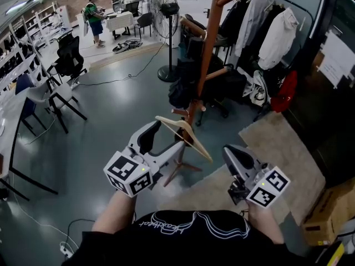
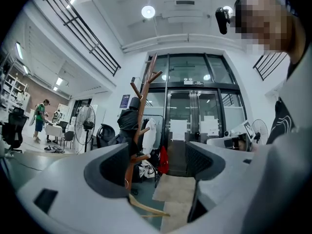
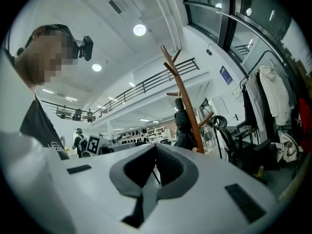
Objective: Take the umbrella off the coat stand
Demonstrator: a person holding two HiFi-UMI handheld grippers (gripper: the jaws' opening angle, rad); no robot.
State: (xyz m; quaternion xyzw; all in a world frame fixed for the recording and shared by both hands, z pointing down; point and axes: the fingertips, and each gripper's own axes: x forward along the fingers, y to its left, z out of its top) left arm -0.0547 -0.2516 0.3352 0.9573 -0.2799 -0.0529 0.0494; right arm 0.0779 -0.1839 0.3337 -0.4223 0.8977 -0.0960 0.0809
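The brown wooden coat stand [image 1: 208, 43] rises just ahead of me; it also shows as coat stand [image 2: 142, 121] and coat stand [image 3: 187, 108]. A black folded bundle [image 1: 180, 90], possibly the umbrella, hangs from a peg; it appears as bundle [image 2: 127, 122] and bundle [image 3: 183, 123]. A wooden hanger [image 1: 186, 134] hangs low on the stand. My left gripper [image 1: 162, 141] is open, with its jaws wide apart just short of the hanger [image 2: 146, 209] and stand. My right gripper [image 1: 236, 155] is shut and empty, lower right of the stand, its tips meeting in its own view [image 3: 156, 150].
A floor fan [image 1: 164, 10] stands behind the stand. A clothes rack with coats [image 1: 269, 29] is at the back right. A beige rug [image 1: 280, 146] and a cardboard box [image 1: 333, 209] lie to the right. Office chairs [image 1: 66, 60] and desks line the left, and a person [image 1: 94, 13] stands far off.
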